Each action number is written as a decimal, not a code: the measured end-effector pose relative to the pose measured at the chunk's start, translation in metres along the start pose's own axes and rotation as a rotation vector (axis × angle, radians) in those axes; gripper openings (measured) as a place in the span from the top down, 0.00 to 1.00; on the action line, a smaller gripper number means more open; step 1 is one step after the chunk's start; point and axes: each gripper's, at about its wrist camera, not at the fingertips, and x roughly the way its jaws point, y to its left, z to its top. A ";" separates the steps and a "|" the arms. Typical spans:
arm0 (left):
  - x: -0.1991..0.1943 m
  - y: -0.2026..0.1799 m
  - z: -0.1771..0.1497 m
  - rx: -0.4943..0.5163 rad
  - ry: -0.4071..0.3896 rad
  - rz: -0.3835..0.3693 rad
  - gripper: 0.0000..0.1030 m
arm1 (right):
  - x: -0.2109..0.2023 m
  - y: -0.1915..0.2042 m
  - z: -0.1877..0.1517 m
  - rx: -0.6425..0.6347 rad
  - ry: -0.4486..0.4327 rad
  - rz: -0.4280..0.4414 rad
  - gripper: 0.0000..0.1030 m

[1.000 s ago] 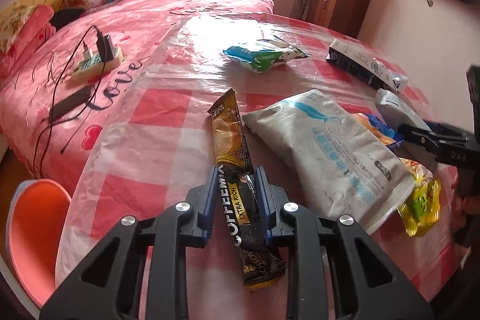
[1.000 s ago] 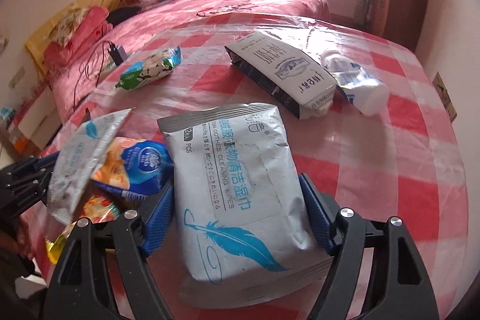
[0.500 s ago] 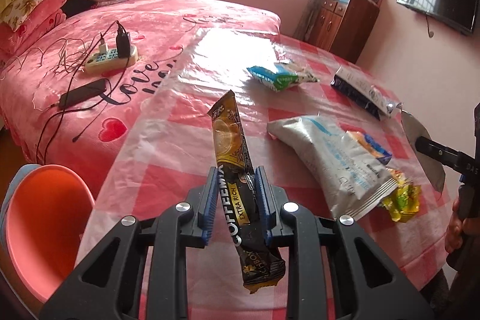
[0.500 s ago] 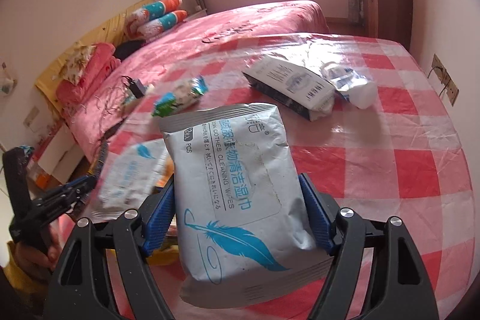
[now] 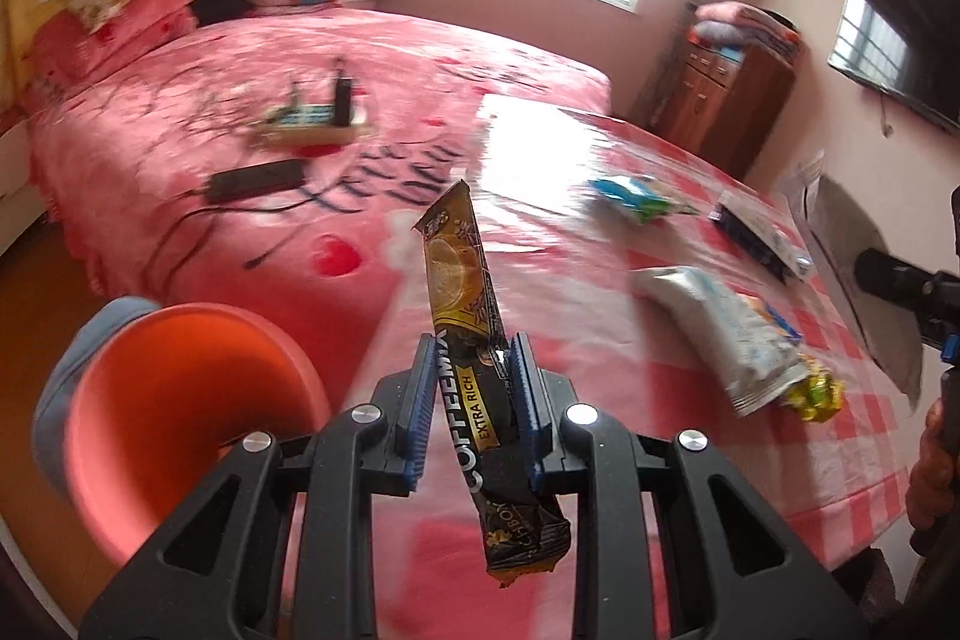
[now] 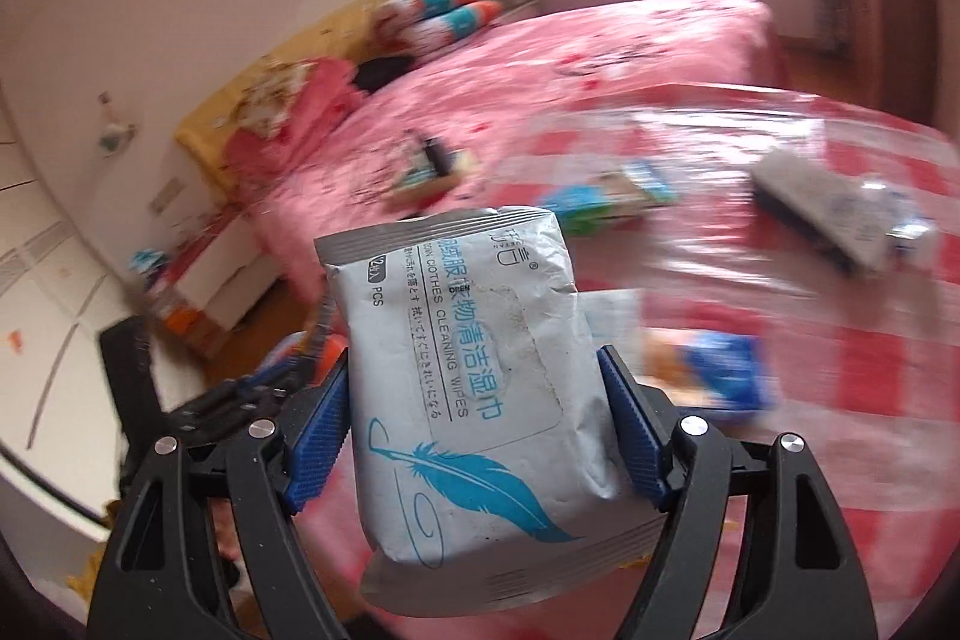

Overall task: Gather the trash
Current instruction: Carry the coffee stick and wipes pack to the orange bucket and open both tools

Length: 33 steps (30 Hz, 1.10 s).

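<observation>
My left gripper point(image 5: 471, 400) is shut on a black-and-gold coffee mix sachet point(image 5: 465, 316) and holds it upright, above the table's near left edge. An orange bin point(image 5: 180, 412) stands on the floor to the lower left of it. My right gripper point(image 6: 474, 418) is shut on a grey wet wipes pack point(image 6: 474, 370) with a blue feather print, lifted off the table; it also shows at the right edge of the left wrist view point(image 5: 864, 292). A second wipes pack point(image 5: 720, 334), a yellow wrapper point(image 5: 816, 391), a blue-green wrapper point(image 5: 636, 196) and a dark box point(image 5: 762, 235) lie on the red-checked table point(image 5: 600, 280).
A pink bed point(image 5: 240, 100) with a power strip point(image 5: 312, 124) and a black adapter point(image 5: 255, 178) lies beyond the table. A wooden cabinet point(image 5: 732, 100) stands by the far wall. A blue snack pack point(image 6: 720, 370) lies on the table behind the right gripper.
Both grippers have risen and swung left with their loads, away from the table. The orange bin has come further into the left wrist view. Both views are blurred by motion.
</observation>
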 end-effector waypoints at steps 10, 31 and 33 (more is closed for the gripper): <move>-0.016 0.100 -0.026 -0.158 0.003 0.164 0.74 | 0.103 0.115 0.006 -0.133 0.151 0.203 0.25; -0.031 0.171 -0.060 -0.205 -0.128 0.302 0.25 | 0.150 0.125 -0.019 -0.119 0.118 0.192 0.12; -0.034 0.165 -0.058 -0.176 -0.150 0.300 0.23 | 0.136 0.121 -0.020 -0.125 0.071 0.206 0.09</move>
